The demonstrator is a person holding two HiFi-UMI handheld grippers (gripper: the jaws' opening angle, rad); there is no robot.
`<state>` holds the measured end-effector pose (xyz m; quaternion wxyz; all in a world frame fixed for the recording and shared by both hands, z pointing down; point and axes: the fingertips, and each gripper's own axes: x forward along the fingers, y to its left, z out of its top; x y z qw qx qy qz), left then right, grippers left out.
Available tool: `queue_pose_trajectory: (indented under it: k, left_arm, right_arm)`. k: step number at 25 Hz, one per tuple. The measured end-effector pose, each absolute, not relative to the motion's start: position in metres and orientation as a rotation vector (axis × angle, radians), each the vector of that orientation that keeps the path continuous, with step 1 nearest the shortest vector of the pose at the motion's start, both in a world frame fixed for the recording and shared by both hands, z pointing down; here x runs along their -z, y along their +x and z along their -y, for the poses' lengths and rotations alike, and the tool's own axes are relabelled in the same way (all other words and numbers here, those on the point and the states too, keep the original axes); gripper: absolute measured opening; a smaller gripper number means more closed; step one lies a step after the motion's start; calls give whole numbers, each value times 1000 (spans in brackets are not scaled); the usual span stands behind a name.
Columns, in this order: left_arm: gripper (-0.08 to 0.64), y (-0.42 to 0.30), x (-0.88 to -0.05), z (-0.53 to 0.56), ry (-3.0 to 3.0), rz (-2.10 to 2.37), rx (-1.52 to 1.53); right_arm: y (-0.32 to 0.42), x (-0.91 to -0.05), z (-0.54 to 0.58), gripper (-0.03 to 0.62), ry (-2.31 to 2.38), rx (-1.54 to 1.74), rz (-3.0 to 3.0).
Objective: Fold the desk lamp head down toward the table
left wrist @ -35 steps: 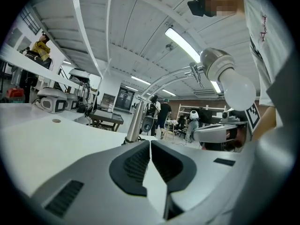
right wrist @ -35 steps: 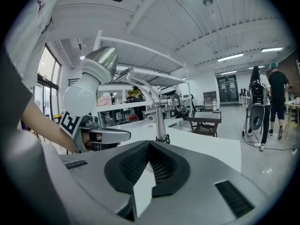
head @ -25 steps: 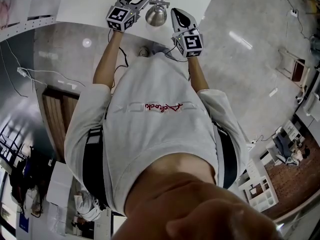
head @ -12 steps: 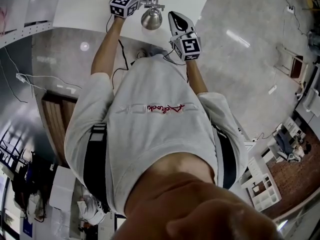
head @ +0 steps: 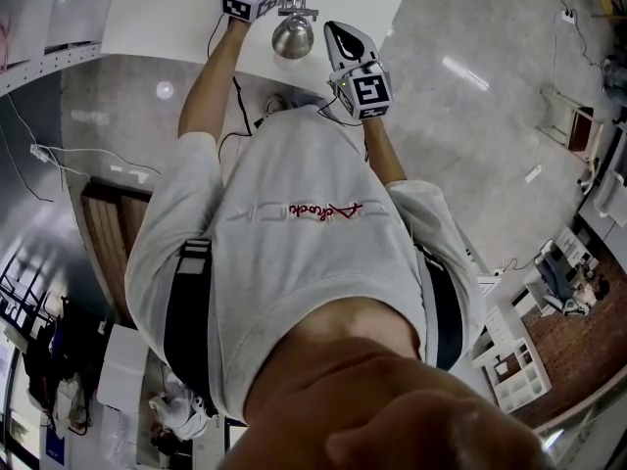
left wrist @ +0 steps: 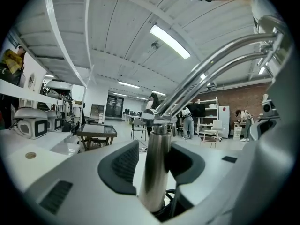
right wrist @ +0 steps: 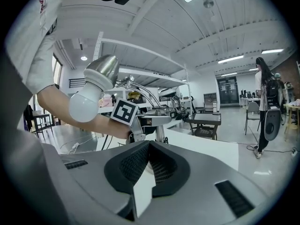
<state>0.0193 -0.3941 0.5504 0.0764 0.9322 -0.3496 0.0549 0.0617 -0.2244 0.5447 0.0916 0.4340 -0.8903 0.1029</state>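
Note:
The desk lamp stands on a white table (head: 167,18) at the top of the head view. Its chrome head (head: 292,35) hangs bulb-down. In the right gripper view the head and white bulb (right wrist: 91,95) sit upper left. My left gripper (left wrist: 157,161) straddles the lamp's upright chrome post (left wrist: 154,172); its jaws are closing, with a thin gap still beside the left pad (left wrist: 123,165). Two chrome arm rods (left wrist: 220,55) rise to the upper right. My right gripper (right wrist: 149,161) is shut and empty, right of the lamp head (head: 345,39).
A polished grey floor surrounds the table. A white shelf unit (head: 509,365) stands at the lower right and cables (head: 39,150) trail at the left. A small dark table (left wrist: 96,132) and several people (left wrist: 189,121) are far off in the room.
My left gripper has moved from beside the lamp head farther across the table to the lamp's post. The right gripper has held still.

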Motion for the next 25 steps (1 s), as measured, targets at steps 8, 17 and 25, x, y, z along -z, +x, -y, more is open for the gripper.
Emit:
queue_pose_trajectory:
  k: [8,17,25]
  left_arm:
    - [106,28,-539,392,2870,993,-198]
    - [106,29,-539,393,2867,983,-200]
    - [107,29,-540,392,2871,974,-206]
  right_arm:
    - [58,-527,224,26,1278,-273,2682]
    - [52,-487,226,75,1186,-338,2839]
    - [60,-432,232,184,985,-431,3063]
